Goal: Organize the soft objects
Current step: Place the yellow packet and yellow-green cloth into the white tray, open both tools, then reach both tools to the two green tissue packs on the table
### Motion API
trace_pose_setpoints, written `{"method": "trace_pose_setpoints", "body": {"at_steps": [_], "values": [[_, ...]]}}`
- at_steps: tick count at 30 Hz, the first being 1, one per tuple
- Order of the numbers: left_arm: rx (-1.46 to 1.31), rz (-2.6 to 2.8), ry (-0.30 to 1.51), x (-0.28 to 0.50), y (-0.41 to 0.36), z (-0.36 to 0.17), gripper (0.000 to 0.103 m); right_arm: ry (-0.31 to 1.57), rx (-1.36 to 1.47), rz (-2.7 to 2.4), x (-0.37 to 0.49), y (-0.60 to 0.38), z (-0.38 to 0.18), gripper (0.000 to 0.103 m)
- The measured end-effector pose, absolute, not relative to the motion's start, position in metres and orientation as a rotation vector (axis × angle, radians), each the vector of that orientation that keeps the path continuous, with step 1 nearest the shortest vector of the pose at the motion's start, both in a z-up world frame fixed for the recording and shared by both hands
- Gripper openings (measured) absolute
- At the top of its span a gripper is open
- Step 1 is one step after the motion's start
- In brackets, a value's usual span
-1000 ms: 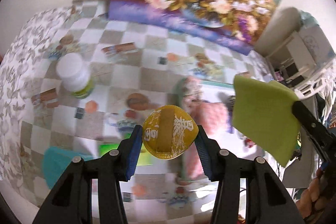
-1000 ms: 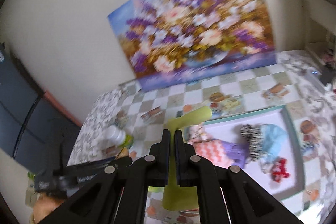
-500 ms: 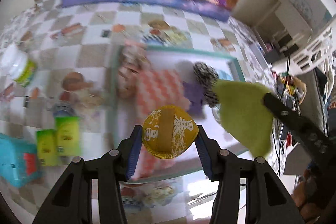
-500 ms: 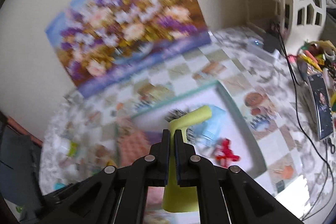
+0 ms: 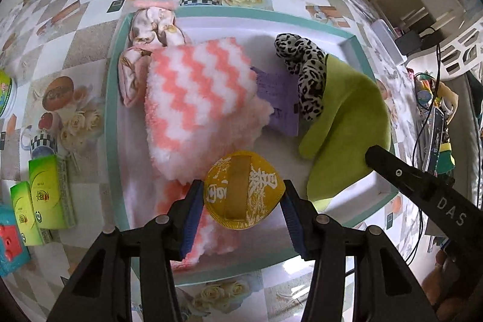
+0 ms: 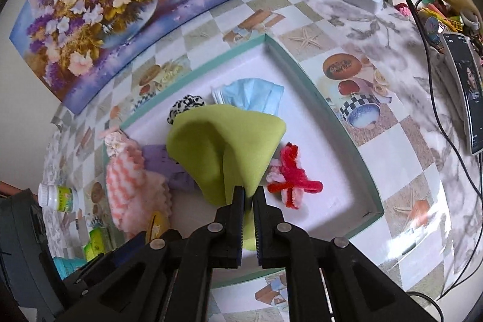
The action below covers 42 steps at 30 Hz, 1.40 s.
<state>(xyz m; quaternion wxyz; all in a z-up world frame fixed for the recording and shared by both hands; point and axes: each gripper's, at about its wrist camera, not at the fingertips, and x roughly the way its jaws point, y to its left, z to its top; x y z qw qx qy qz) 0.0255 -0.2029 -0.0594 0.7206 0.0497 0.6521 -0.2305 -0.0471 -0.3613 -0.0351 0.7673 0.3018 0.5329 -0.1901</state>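
Tongs number two: the left tongs (image 5: pixel 241 202) pinch one round yellow pad (image 5: pixel 243 190) over the tray (image 6: pixel 338 107); the right tongs (image 6: pixel 248 202) pinch one green cloth (image 6: pixel 223 141) above it; one striped pink sock (image 5: pixel 196 92), one blue mask (image 6: pixel 252 95) lie inside.

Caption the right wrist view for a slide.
Right claw pinches a lime-green felt cloth above the teal-rimmed white tray.
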Motion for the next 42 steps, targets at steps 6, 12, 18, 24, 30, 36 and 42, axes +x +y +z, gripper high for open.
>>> {"method": "trace_pose_setpoints", "body": {"at_steps": [6, 12, 18, 24, 30, 36, 42], "values": [[0.094, -0.523, 1.422, 0.027, -0.199, -0.043, 0.062, 1.14, 0.603, -0.441, -0.047, -0.358, -0.023, 0.008], [0.079, -0.519, 1.392, 0.029, -0.188, -0.031, 0.066, 1.137, 0.556, -0.436, -0.044, -0.35, -0.016, 0.019], [0.066, -0.436, 1.365, 0.036, -0.171, -0.026, 0.068, 1.15, 0.521, -0.436, -0.04, -0.344, -0.016, 0.037], [0.068, -0.278, 1.3, 0.047, -0.149, -0.024, 0.09, 1.182, 0.485, -0.421, -0.034, -0.336, -0.023, 0.077], [0.052, -0.2, 1.291, 0.056, -0.131, -0.025, 0.091, 1.202, 0.436, -0.424, -0.03, -0.329, -0.027, 0.102], [0.043, -0.167, 1.309, 0.063, -0.119, -0.029, 0.092, 1.182, 0.413, -0.424, -0.03, -0.324, -0.021, 0.103], [0.047, -0.168, 1.298, 0.067, -0.109, -0.02, 0.092, 1.133, 0.384, -0.388, -0.025, -0.304, -0.003, 0.103]]}}
